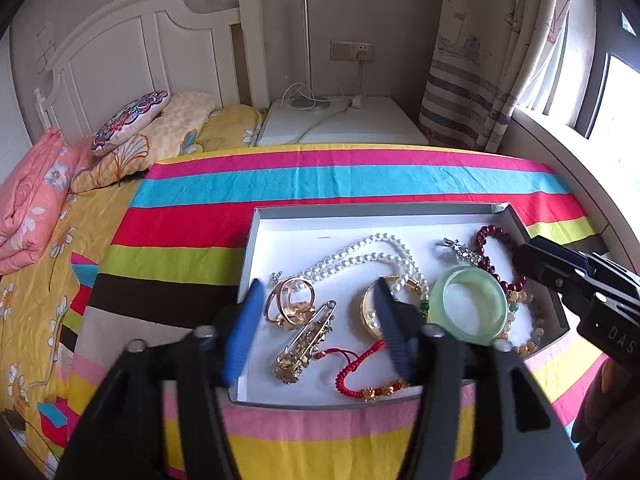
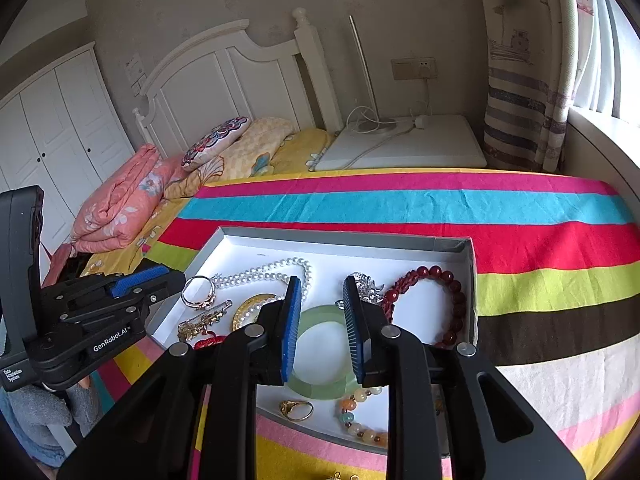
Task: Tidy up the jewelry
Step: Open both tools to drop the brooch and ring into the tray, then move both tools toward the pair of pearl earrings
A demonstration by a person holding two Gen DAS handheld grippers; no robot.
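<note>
An open white box (image 1: pixel 376 210) lies on the striped cloth, full of jewelry. It holds a pearl necklace (image 1: pixel 360 256), a green jade bangle (image 1: pixel 474 308), a dark red bead bracelet (image 1: pixel 486 240), a gold brooch pin (image 1: pixel 308 340) and a red cord bracelet (image 1: pixel 360 368). My left gripper (image 1: pixel 318 320) hovers open over the box's near left part, above the gold rings (image 1: pixel 290 300) and the pin, touching nothing. My right gripper (image 2: pixel 323 328) hangs over the green bangle (image 2: pixel 320 390), jaws narrowly parted, pads clear of it. A gold ring (image 2: pixel 296 410) and a mixed bead bracelet (image 2: pixel 356 420) lie near the front wall.
The striped cloth (image 1: pixel 280 184) covers the bed around the box. Behind it stands a white nightstand (image 1: pixel 344 124) with a lamp and cables. Pillows (image 1: pixel 132 120) and a folded pink quilt (image 1: pixel 28 208) lie far left. Curtain and window ledge are on the right.
</note>
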